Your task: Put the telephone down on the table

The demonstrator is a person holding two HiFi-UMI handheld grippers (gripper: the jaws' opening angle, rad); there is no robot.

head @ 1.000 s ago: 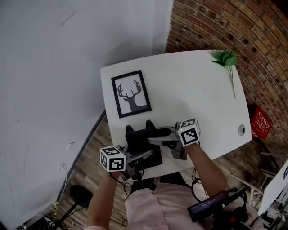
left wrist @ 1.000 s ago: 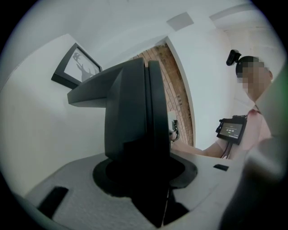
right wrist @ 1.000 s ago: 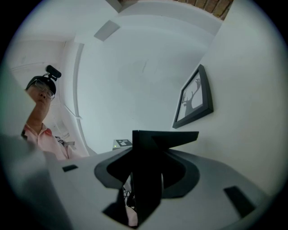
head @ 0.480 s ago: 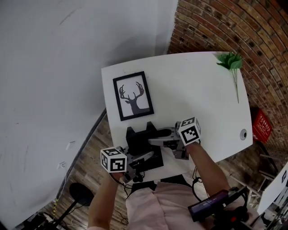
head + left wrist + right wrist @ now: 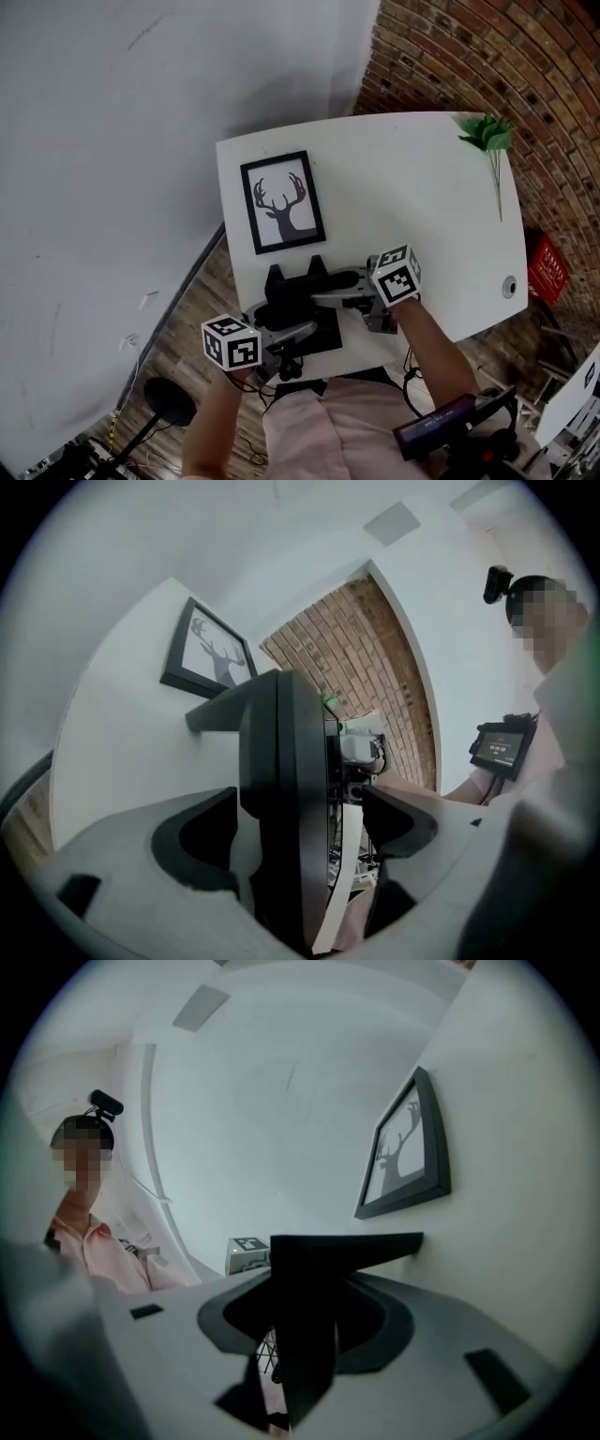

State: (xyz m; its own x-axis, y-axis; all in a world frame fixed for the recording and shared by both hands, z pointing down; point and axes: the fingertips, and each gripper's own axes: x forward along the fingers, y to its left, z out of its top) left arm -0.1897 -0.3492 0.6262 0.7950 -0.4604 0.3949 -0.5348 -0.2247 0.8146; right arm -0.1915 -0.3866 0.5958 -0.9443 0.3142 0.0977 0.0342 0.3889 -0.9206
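The black telephone (image 5: 292,298) stands at the near edge of the white table (image 5: 403,197). My left gripper (image 5: 295,331) comes at it from the near left. Its jaws are opening, and the telephone's black body (image 5: 281,799) stands between them with a gap on each side. My right gripper (image 5: 325,292) reaches in from the right and is shut on the telephone's upper part (image 5: 305,1326). Only a thin black edge of the telephone shows in each gripper view.
A framed deer picture (image 5: 283,202) lies on the table beyond the telephone. A green sprig (image 5: 487,136) lies at the far right corner, and a round cable hole (image 5: 509,286) sits near the right edge. The floor is wood, with a brick wall to the right.
The left gripper's jaws have let go of the telephone and stand wider. Its marker cube has drawn back a little to the near left. The right gripper has kept its hold.
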